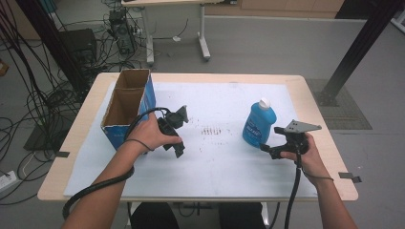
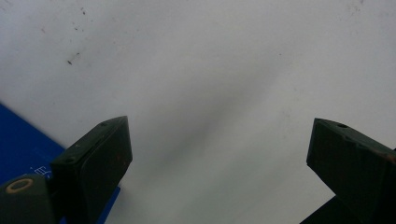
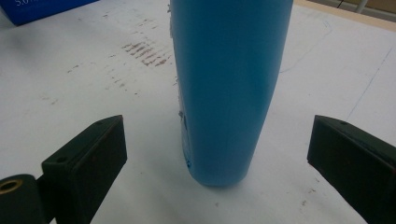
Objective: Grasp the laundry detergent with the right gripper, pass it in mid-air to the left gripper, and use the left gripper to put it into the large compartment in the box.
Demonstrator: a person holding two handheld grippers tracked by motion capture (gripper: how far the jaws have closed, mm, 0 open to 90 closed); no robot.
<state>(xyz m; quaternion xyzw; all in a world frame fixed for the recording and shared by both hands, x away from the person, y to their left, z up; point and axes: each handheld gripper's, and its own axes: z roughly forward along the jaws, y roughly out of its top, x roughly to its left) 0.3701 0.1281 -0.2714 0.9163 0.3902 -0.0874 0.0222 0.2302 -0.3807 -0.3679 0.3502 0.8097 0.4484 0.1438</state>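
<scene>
- Blue bottle (image 3: 226, 88) — upright on the white sheet (image 1: 215, 157), right of centre, white cap (image 1: 264, 102) on top; it stands ahead of the right gripper's jaws, centred on the gap between them but not yet inside it.
- Right gripper (image 1: 268, 148) — held low, just beside the bottle's base; jaws spread wide and empty, with room to spare on both flanks.
- Step in hand, as judged — closing in for a side grasp. Best done by sliding level and forward until the body sits fully between the pads, then closing on the lower half; a push from one pad alone could tip the tall bottle.
- Left gripper (image 1: 179, 136) — near the sheet's left side, jaws wide apart, holding nothing, aimed at bare sheet.
- Cardboard box (image 1: 128, 107) — open-topped, blue-sided, at the table's left edge just beyond the left hand (image 1: 150, 133); a likely receptacle, well apart from the bottle.
- Brown smudges (image 1: 213, 131) — on the sheet between both grippers; no obstacle.
</scene>
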